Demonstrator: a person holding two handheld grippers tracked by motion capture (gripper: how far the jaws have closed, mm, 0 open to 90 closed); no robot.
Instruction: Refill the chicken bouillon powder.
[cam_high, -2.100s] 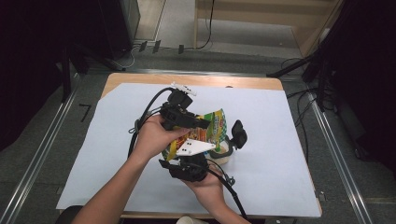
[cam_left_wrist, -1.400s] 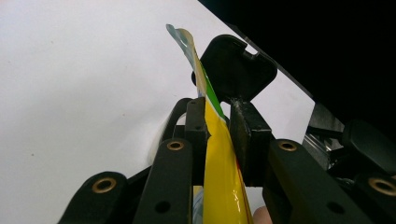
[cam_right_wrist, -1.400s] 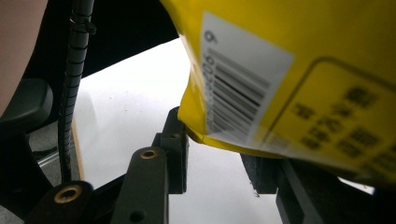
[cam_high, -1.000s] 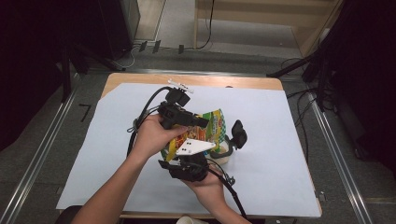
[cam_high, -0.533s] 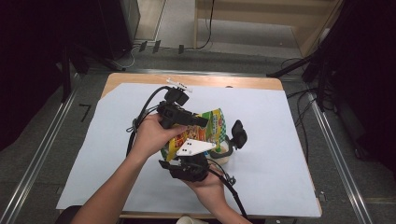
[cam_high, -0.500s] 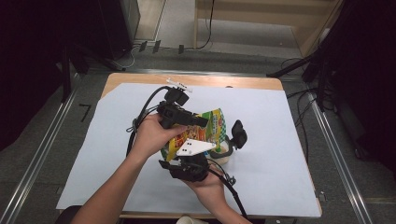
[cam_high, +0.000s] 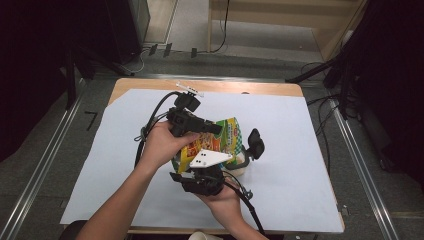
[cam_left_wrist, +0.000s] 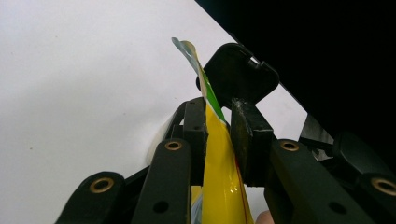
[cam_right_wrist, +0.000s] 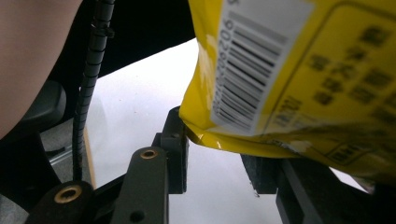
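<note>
A yellow and green snack bag (cam_high: 227, 137) is held up over the middle of the table between both grippers. My left gripper (cam_high: 212, 129) comes in from the left. In the left gripper view its pads pinch the bag's thin top edge (cam_left_wrist: 210, 100), so the left gripper (cam_left_wrist: 218, 126) is shut on it. My right gripper (cam_high: 207, 172), with its grey three-cornered plate, sits under the bag, nearer the person. In the right gripper view the bag's barcoded lower end (cam_right_wrist: 280, 70) lies between the jaw tips. The left pad (cam_right_wrist: 180, 135) touches its corner, and the bag hides the other tip.
A white paper sheet (cam_high: 300, 190) covers the wooden table (cam_high: 260, 87). A black rounded part (cam_high: 255, 142) stands just right of the bag, above something whitish (cam_high: 241, 164). Cables trail from both grippers. A cup rim (cam_high: 202, 235) shows at the near edge.
</note>
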